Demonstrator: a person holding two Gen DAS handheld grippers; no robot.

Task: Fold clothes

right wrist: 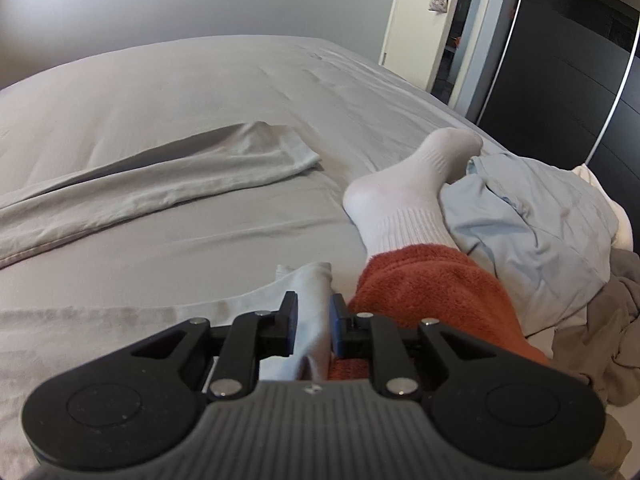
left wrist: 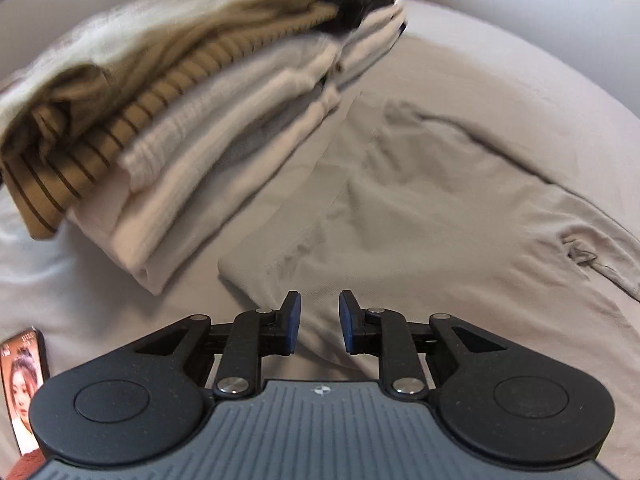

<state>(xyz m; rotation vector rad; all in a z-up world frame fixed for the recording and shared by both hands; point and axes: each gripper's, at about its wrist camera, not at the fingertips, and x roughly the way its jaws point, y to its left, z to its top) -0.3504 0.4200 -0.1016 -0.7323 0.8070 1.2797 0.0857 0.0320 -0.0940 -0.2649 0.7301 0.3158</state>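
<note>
Left gripper (left wrist: 319, 322) and right gripper (right wrist: 313, 324): black linkages, silver pivot screws, blue finger pads, ribbed grey housing, round black side caps. Person: white sock (right wrist: 404, 192), rust fleece trouser leg (right wrist: 432, 300).

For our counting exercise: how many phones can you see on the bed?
1. The phone lies at the lower left of the left wrist view, on the bed sheet beside the left gripper. Others may be hidden under clothes.

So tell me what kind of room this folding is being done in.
Most likely a bedroom at home. The clothes lie on a wide bed with a grey sheet, a stack of folded clothes sits on it, and a white door with a handle stands beside a dark wardrobe front.
</note>
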